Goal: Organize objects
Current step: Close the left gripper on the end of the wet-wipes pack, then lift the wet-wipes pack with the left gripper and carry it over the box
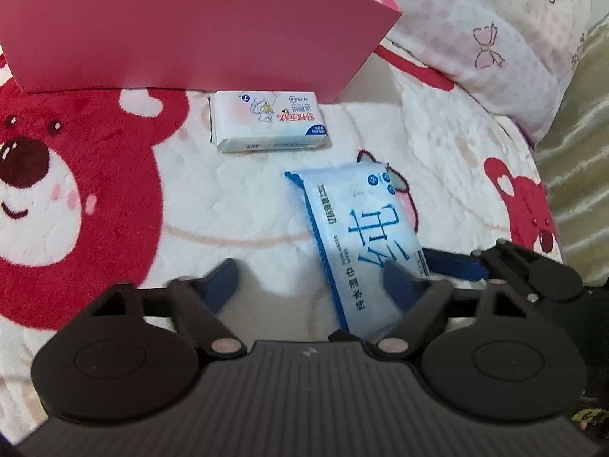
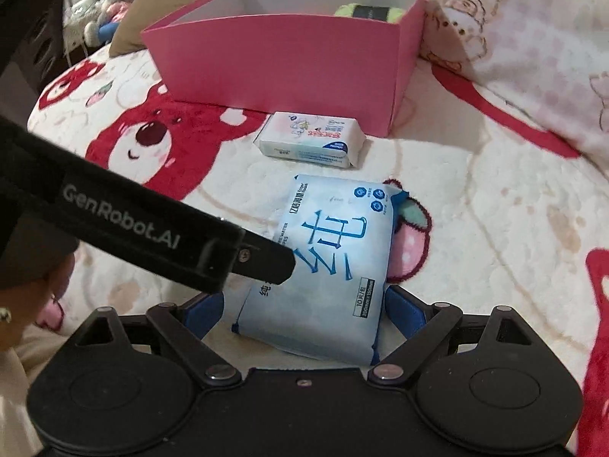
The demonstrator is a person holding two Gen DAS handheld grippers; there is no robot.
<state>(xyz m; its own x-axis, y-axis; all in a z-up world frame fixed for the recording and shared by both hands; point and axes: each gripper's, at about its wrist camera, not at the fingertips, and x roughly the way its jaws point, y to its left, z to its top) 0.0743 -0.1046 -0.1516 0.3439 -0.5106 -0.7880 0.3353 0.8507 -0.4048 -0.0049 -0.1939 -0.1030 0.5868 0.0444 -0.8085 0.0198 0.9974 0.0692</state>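
Landmark: the open pink cardboard box [image 2: 289,57] sitting on the white plush blanket with red bear prints [image 2: 475,209].

Your light-blue plastic wet-wipe pack with large blue characters [image 2: 327,262] lies flat on the blanket in front of the box, nearer you than the small white-and-pink tissue pack [image 2: 310,139], which sits just in front of the box's front wall, close to its right corner. The two packs are near each other, not touching.

Your right gripper [image 2: 304,310] straddles the near end of the wet-wipe pack: one blue pad [image 2: 203,312] sits left of it, the other right of it. Jaws spread wide; a thin gap shows at the left pad, the right one is just beside the pack's edge, so no squeeze yet. The pack rests on the blanket.

Your left gripper [image 1: 310,285] comes in from the pack's left side. Its right finger [image 1: 399,285] overlaps the pack's near-left corner; its left finger is over bare blanket. Jaws part-way apart, nothing clamped between them. Fingers blurred, so contact with the pack can't be told. In the right wrist view its black body lies across the pack's left edge.

Inside the box, at the far right: a yellow-green bundle with a dark band [image 2: 369,11].
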